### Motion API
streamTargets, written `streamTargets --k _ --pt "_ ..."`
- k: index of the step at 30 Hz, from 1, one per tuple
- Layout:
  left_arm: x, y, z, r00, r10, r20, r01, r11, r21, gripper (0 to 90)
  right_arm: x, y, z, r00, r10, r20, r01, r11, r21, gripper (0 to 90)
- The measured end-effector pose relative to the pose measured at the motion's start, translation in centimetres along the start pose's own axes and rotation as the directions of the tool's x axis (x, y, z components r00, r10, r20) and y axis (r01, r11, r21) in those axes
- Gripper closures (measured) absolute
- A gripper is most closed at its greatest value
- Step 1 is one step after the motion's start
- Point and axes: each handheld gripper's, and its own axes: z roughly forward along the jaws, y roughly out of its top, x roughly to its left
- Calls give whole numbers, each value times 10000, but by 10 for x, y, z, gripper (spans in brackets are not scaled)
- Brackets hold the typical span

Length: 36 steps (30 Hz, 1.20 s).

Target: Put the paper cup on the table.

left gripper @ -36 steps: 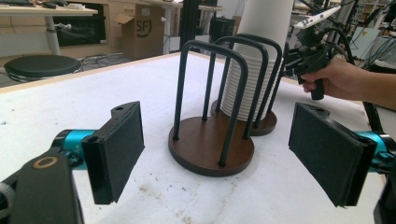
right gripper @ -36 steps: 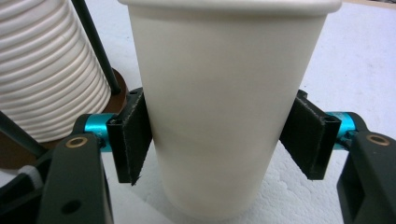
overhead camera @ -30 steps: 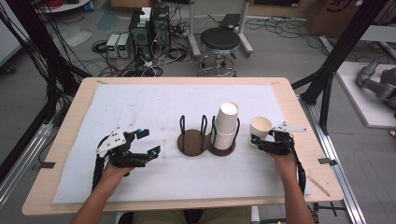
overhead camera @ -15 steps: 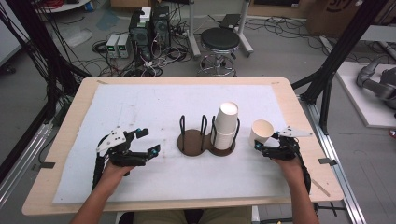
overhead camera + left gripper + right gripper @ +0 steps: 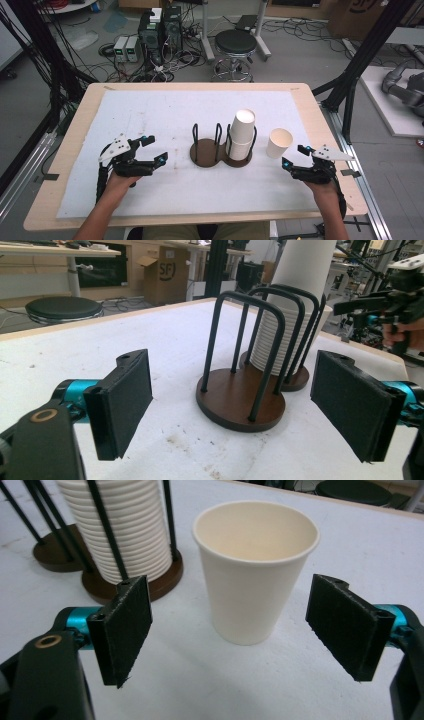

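A single white paper cup [image 5: 278, 143] [image 5: 255, 570] stands upright on the white table cover, right of the holder. My right gripper [image 5: 293, 155] [image 5: 235, 630] is just behind it, open; its jaws have just been opening and the pads [image 5: 125, 630] do not touch the cup. A tall stack of white cups [image 5: 241, 134] [image 5: 292, 305] sits in the right bay of a dark wire holder [image 5: 207, 152] [image 5: 240, 400]; the left bay is empty. My left gripper [image 5: 155, 149] [image 5: 240, 405] rests left of the holder, facing it, open; its jaws have just been opening slightly and hold nothing.
The wooden table's edge [image 5: 70, 145] frames the white cover. Beyond the far edge are a black stool [image 5: 235, 42], computer boxes and cables on the floor. Black frame posts [image 5: 350, 85] rise at the table's right.
The right gripper's jaws opened and let go of the cup, which now stands on the table. That hand then drew back toward the near right. The left hand stayed put.
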Motion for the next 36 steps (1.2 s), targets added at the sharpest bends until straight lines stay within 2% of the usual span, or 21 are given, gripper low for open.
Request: streamTargets --k 5,13,15,24,32,36 --pt "0 1 -2 10000 21 -63 -21 10000 -18 168 14 6 -12 9995 -182 -275 179 9998 -115 189" --pt "1 3 -8 10000 18 -53 -20 9995 -308 166 39 16 -25 9943 -806 -696 779 9961 -405 189" --pt "1 3 -9 10000 29 -96 -32 9995 -328 166 41 16 -25 9933 -942 -674 919 9951 -370 189" --pt "1 3 -16 9997 120 -206 -129 9989 -445 166 43 19 -25 9926 -833 -888 774 9947 -677 189" --pt "-3 3 -22 9994 278 -226 -287 9986 -443 166 50 23 -22 9886 -1176 -945 1108 9911 -736 189" --pt "-5 3 -24 9992 328 -229 -339 9983 -466 166 52 25 -18 9881 -1184 -981 1120 9913 -685 190"
